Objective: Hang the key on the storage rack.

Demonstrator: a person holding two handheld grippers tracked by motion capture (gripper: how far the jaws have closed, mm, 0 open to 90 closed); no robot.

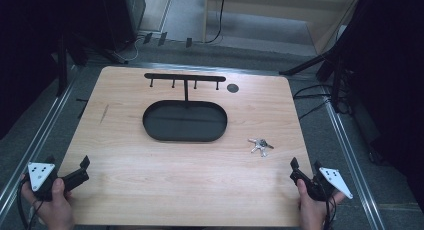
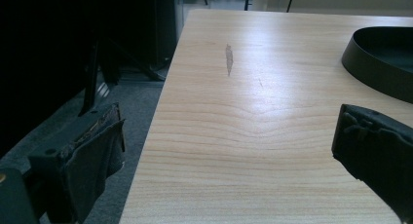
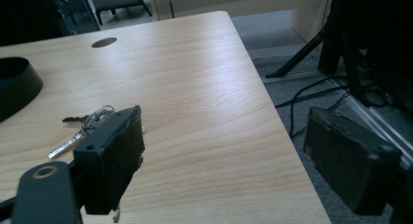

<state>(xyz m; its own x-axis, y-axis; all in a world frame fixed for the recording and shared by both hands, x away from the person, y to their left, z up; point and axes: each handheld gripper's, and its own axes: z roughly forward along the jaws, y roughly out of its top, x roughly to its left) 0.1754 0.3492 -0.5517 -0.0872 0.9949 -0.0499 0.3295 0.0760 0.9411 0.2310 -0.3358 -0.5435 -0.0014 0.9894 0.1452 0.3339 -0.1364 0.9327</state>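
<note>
A small bunch of keys [image 1: 260, 146] lies on the wooden table [image 1: 175, 185], right of centre; in the right gripper view the keys [image 3: 83, 130] rest just beyond the left jaw. A black oval tray [image 1: 185, 130] sits mid-table, with a black hook rack [image 1: 185, 78] rising on a post at its back edge. My left gripper [image 1: 67, 162] is open at the table's front left corner, one jaw hanging off the edge, nothing between its jaws [image 2: 230, 119]. My right gripper [image 1: 306, 164] is open at the front right corner, also empty [image 3: 226, 119], a short way from the keys.
A dark round hole [image 1: 232, 88] marks the tabletop at the back right. Part of the tray's wall [image 2: 384, 63] appears ahead and right of the left gripper. Cables and black stand legs [image 1: 320, 85] lie on the grey floor beside the table's right edge.
</note>
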